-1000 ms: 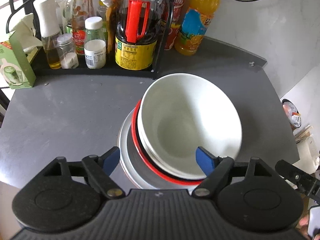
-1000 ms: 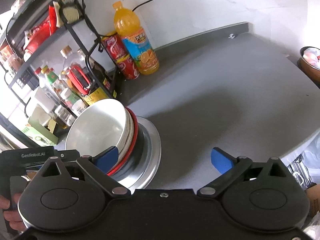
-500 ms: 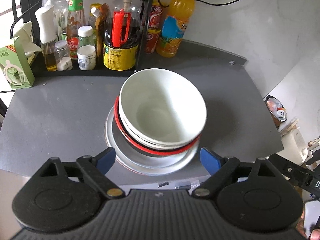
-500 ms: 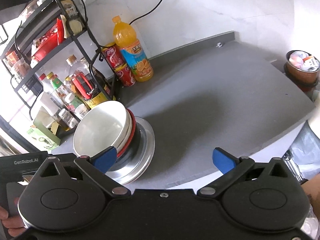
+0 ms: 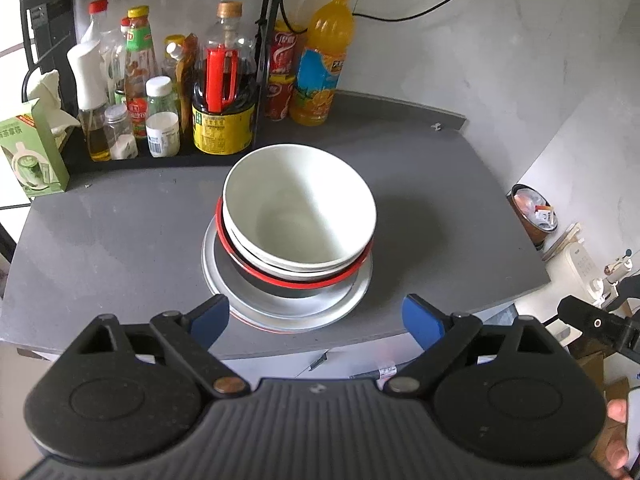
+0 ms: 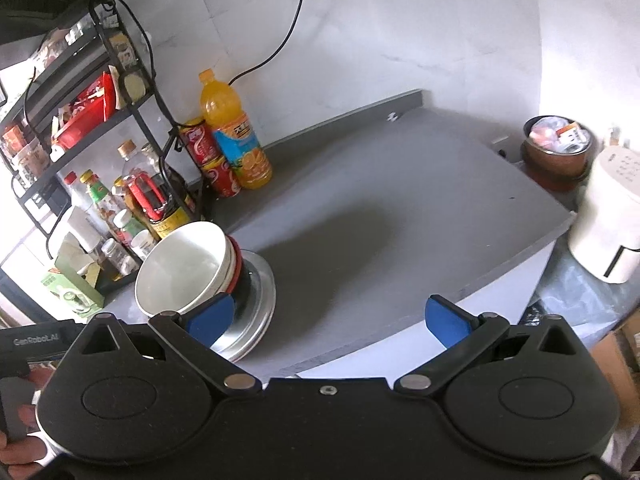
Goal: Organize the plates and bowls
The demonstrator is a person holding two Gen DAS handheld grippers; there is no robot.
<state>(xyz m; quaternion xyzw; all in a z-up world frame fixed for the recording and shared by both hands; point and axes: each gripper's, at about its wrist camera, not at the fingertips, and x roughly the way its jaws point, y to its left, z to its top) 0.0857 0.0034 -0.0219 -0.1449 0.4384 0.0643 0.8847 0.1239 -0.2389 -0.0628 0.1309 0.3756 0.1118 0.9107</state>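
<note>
A white bowl (image 5: 300, 208) sits on top of a stack: another white bowl under it, then a red-rimmed black bowl (image 5: 280, 278), then silver plates (image 5: 344, 304). The stack stands mid-counter, near the front edge. My left gripper (image 5: 316, 318) hangs open just in front of the stack, holding nothing. In the right wrist view the same white bowl (image 6: 180, 268) and silver plates (image 6: 262, 292) lie at lower left. My right gripper (image 6: 328, 318) is open and empty, off the counter's front edge, its left fingertip (image 6: 210, 316) overlapping the stack in view.
A black rack (image 5: 160, 80) of sauce bottles stands at the back left, with red cans (image 5: 280, 76) and an orange drink bottle (image 5: 320, 60) beside it. A green tissue box (image 5: 32, 152) is far left. A brown bin (image 6: 558, 156) and white appliance (image 6: 608, 220) sit right of the grey counter (image 6: 400, 208).
Both grippers have pulled back and up from the stack, which now looks smaller and farther. The left gripper's fingers no longer flank the bowls. The stack has not moved.
</note>
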